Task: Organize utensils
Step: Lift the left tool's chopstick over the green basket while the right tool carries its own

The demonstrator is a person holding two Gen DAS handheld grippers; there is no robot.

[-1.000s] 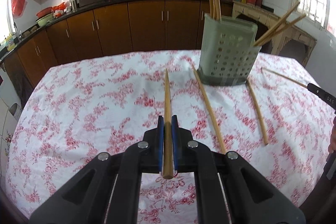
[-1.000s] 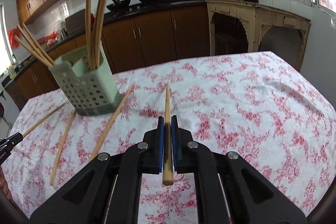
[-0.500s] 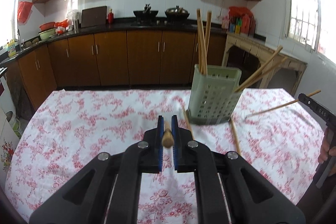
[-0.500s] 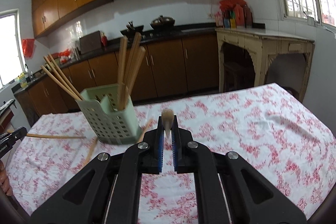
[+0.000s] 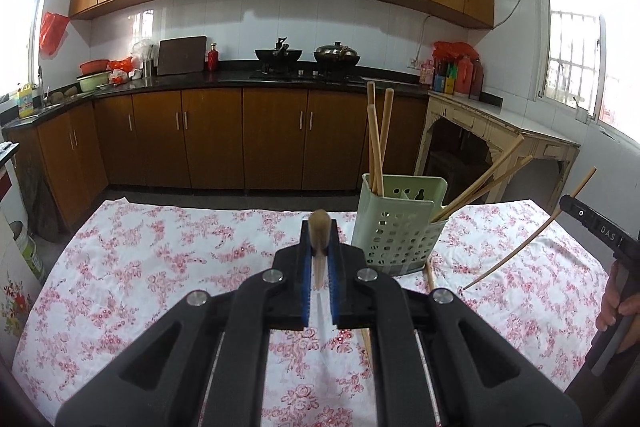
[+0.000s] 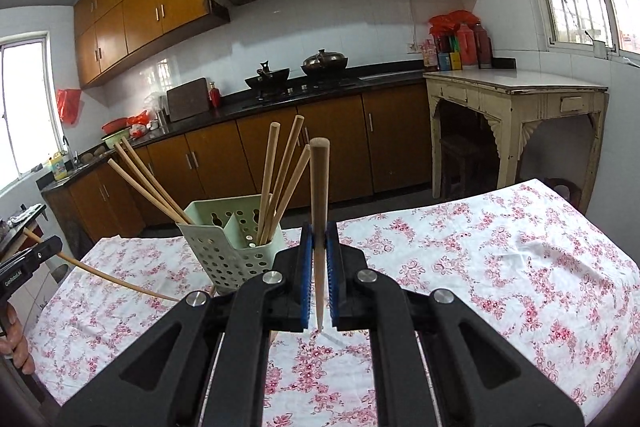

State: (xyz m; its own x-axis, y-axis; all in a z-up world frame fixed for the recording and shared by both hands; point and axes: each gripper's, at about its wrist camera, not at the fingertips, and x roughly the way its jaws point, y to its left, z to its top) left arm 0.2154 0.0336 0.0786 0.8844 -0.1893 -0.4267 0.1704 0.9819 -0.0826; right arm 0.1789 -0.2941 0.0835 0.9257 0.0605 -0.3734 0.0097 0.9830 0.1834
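Note:
A pale green perforated utensil holder (image 5: 396, 227) stands on the floral tablecloth (image 5: 140, 267), with several wooden chopsticks in it; it also shows in the right wrist view (image 6: 236, 247). My left gripper (image 5: 319, 259) is shut on a chopstick (image 5: 319, 231) held tilted up, above the table, left of the holder. My right gripper (image 6: 319, 259) is shut on another chopstick (image 6: 319, 195), upright with its thin tip down, right of the holder. The right gripper's chopstick shows in the left wrist view (image 5: 528, 239). The left gripper's chopstick shows in the right wrist view (image 6: 104, 275).
Loose chopsticks (image 5: 430, 273) lie on the cloth at the holder's base. Behind the table are brown kitchen cabinets (image 5: 208, 139) and a cream side table (image 6: 516, 107). The table's far edge runs just behind the holder.
Both grippers have lifted their chopsticks off the cloth and swung them from lying flat to steeply raised. Both views now look level across the kitchen.

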